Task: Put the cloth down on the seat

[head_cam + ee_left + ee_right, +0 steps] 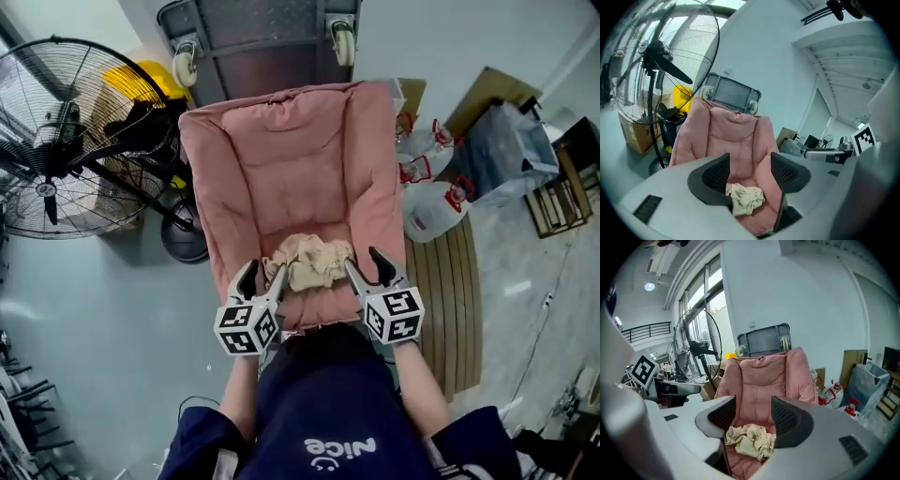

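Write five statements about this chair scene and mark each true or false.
1. The cloth lies crumpled on the seat of the chair. True.
2. The left gripper is shut on the cloth. False: its jaws stand apart and grip nothing.
3. The chair's cushion is pink. True.
4. The fan stands to the right of the chair. False: in the head view it is at the chair's left.
5. The right gripper has its jaws apart. True.

Plain cream noted on cloth [309, 262]; dusty pink on seat [286, 155]; black on fan [64, 136]; white, red-capped, on jug [433, 210].
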